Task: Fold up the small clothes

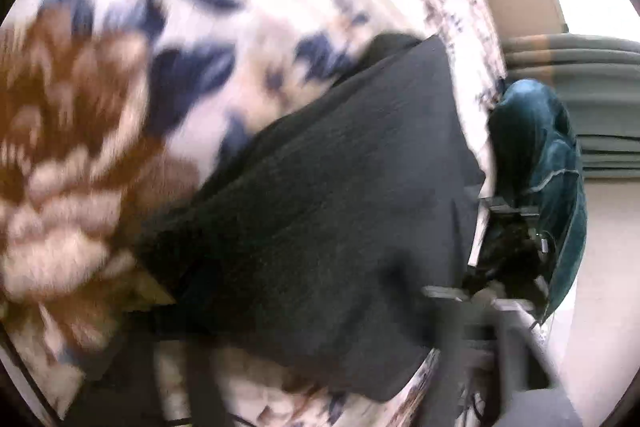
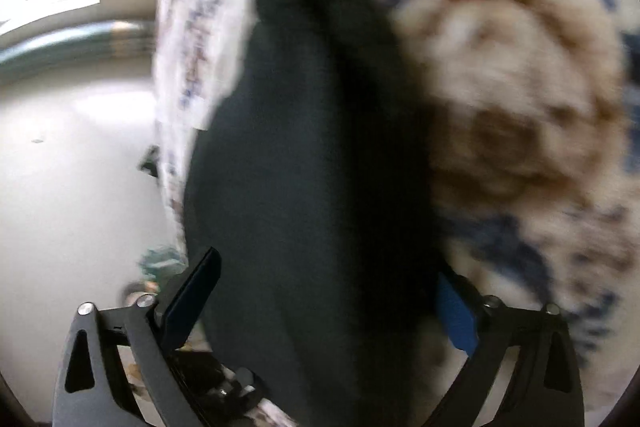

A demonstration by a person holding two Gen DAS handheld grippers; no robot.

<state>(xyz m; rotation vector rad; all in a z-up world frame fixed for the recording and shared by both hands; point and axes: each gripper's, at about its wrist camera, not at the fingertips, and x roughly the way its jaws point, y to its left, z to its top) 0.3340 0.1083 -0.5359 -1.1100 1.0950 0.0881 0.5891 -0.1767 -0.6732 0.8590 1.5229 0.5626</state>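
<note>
Right wrist view: one dark garment [image 2: 304,155] lies between the right gripper's [image 2: 320,303] wide-spread fingers on one floral blanket [image 2: 520,87]; left gripper's [image 1: 280,379] state is too blurred to tell.

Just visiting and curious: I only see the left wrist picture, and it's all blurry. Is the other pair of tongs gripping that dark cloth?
Observer: No. The right tongs stand wide open. The dark cloth runs between the fingers, seemingly unpinched.
Operator: What's under it there?
Observer: A flowered blanket, with a big beige bloom right of the cloth.
Operator: And on the other side?
Observer: Pale floor.
</note>
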